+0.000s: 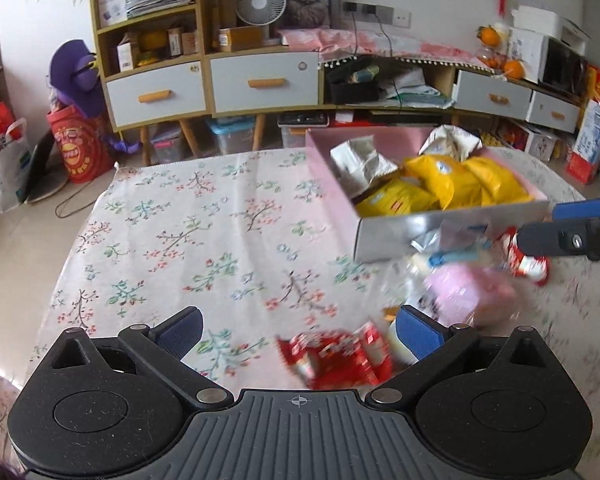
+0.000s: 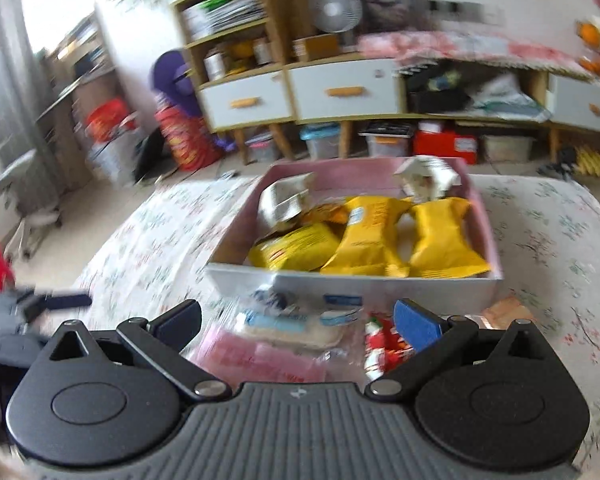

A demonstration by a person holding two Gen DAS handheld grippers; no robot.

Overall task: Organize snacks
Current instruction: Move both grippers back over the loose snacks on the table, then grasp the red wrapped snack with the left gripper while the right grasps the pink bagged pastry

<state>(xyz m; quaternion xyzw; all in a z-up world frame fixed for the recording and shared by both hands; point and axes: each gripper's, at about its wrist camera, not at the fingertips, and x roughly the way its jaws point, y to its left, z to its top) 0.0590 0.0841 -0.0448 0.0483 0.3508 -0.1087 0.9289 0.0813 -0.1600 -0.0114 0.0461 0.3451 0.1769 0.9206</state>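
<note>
Already half filled: pink box holds the yellow packs, loose snacks lie at its near wall

Inside the pink box (image 2: 482,216), which stands on the floral cloth of the worktop (image 1: 188,240), lie three yellow snack bags (image 2: 364,240) side by side, glossy and puffed, with two crumpled white packets (image 2: 288,200) propped behind them against the far wall. The box's near wall is pale grey-white. Just in front of that wall sits a loose heap: a pink wrapped pack (image 2: 260,360), a clear packet with a blue label (image 2: 284,322) lying over its far edge, and a red-and-white packet (image 2: 380,350) to the right.

Motion blur smears the heap in both views, so printing on the wrappers cannot be read, and the lower edges of the pink and red packs are cut off by the right gripper (image 2: 296,320) body. From the left wrist, a second red packet (image 1: 336,354) lies partly under the left gripper (image 1: 298,332).

Both sets of jaws stand spread wide, nothing between the blue pads. The right gripper hovers directly over the heap; the left one is over the cloth, near the red packet.

Beyond the worktop stands a wooden cabinet with white drawers (image 1: 260,84), a small fan (image 1: 260,2) on top, and storage bins (image 1: 232,136) on the floor beneath.
</note>
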